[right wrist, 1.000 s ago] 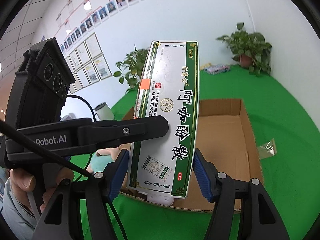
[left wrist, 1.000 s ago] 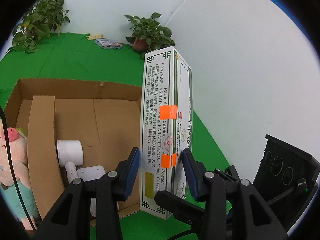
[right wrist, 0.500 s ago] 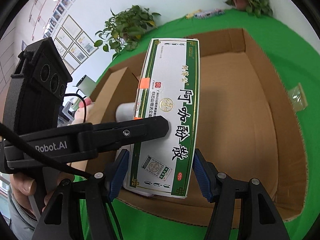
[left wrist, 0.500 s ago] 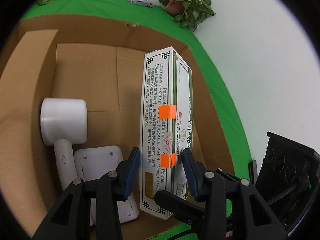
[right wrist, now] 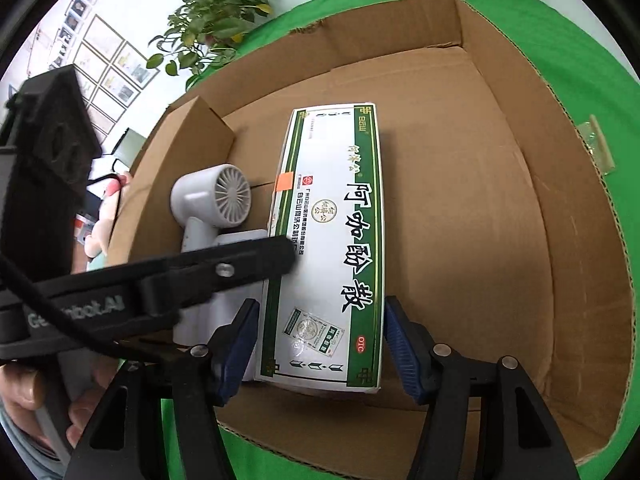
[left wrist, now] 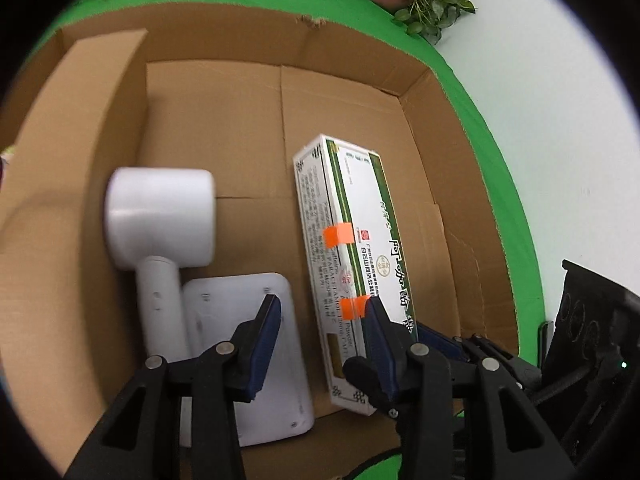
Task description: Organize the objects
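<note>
A long white and green medicine box [right wrist: 332, 248] lies flat on the floor of the open cardboard box [right wrist: 500, 128]; it also shows in the left wrist view [left wrist: 352, 264]. My right gripper [right wrist: 318, 346] straddles the near end of the medicine box, pads at its two sides, jaws open. My left gripper [left wrist: 324, 336] is open, its right pad against the box's side. A white hair dryer [left wrist: 160, 216] and a flat white device [left wrist: 248, 344] lie left of it.
A cardboard flap [left wrist: 80, 128] stands at the carton's left. Potted plants [right wrist: 216, 12] stand at the back of the green table [right wrist: 580, 40]. A small clear packet [right wrist: 596, 144] lies right of the carton. A plush toy [right wrist: 108, 216] is at the left.
Both grippers lowered the medicine box from upright above the carton to lying flat on its floor. The left gripper's jaws have opened off it, and the right jaws look slackened.
</note>
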A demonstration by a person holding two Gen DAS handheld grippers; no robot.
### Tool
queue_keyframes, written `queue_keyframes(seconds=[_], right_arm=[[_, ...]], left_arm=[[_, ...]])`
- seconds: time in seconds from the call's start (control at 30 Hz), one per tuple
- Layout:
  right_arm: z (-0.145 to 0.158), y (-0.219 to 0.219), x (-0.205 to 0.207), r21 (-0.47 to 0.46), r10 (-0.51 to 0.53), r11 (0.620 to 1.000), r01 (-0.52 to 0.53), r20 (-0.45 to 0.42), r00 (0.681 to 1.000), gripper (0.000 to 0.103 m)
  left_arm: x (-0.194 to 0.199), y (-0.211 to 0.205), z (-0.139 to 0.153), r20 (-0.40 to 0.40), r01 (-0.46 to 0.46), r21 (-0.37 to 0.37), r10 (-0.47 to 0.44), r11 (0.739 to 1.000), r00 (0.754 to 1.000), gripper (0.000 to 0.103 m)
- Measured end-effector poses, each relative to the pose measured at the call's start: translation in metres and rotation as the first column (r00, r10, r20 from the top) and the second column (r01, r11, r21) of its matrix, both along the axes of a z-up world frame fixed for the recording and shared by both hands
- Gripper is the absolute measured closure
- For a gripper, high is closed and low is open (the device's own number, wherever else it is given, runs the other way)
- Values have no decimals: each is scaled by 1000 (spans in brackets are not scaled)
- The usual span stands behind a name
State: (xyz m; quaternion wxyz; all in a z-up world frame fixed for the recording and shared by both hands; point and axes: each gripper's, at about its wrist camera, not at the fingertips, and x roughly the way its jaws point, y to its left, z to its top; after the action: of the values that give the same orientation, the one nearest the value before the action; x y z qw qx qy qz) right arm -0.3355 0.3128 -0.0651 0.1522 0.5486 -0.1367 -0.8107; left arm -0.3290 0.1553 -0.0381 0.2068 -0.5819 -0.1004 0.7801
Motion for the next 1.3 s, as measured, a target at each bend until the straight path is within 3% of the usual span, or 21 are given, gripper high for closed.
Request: queue_keyframes(seconds=[0.23,0.37,0.47,0.5,0.53,0.57,0.6,0.63,0.7,0.8,0.9,0.97,1.0,1.03,1.13,1.23,1.3], right_arm=[[-1,-25,2,106,14,994,-14,1,1000,42],[-5,-32,4,124,14,992,-16,13,1000,36],[0,-31,9,100,-8,995,10,-23,1000,34],[8,-29,14,99,-22,995,28,-67,998,25],[16,-27,22,102,-37,994,49,-117,992,19],[23,-27,30,110,-54,991,73,-169,984,5],[33,-27,43,120,-74,987,107,-250,965,0],[39,-24,58,130,-87,983,132,-305,948,0],[43,-28,79,157,-118,969,190,-382,916,0],[42,-40,113,216,-126,940,266,-504,855,0],[38,-49,131,246,-106,925,291,-566,817,0],[37,-51,139,257,-90,923,287,-581,809,0],[36,-54,142,258,-83,923,286,-593,801,0],[38,-48,148,259,-77,923,285,-601,795,0],[35,-50,154,261,-61,928,265,-596,800,0],[27,-54,152,279,-51,923,265,-594,803,0],[23,-57,151,282,-45,922,265,-601,798,0]], left_arm=[[24,-43,38,-117,-58,-32,54,998,992,60],[48,-76,75,-277,-150,-115,113,982,954,60],[74,-97,102,-459,-242,-215,121,946,880,52],[82,-102,105,-504,-276,-231,128,933,854,41],[90,-105,106,-544,-306,-232,138,924,828,30],[98,-111,107,-585,-330,-220,147,918,798,27],[109,-113,104,-629,-348,-200,152,916,762,23],[119,-115,100,-674,-359,-184,149,915,724,22],[134,-114,83,-721,-382,-178,144,907,677,22],[142,-109,57,-724,-379,-175,142,909,675,22],[142,-100,34,-728,-398,-229,115,888,676,22],[146,-98,22,-736,-406,-233,113,884,668,22],[149,-100,20,-751,-414,-198,134,888,646,22],[150,-101,18,-751,-422,-182,151,888,643,19],[153,-107,14,-752,-437,-142,191,888,632,18],[157,-106,10,-776,-446,-128,191,886,602,16],[158,-105,11,-774,-440,-128,188,889,605,14]])
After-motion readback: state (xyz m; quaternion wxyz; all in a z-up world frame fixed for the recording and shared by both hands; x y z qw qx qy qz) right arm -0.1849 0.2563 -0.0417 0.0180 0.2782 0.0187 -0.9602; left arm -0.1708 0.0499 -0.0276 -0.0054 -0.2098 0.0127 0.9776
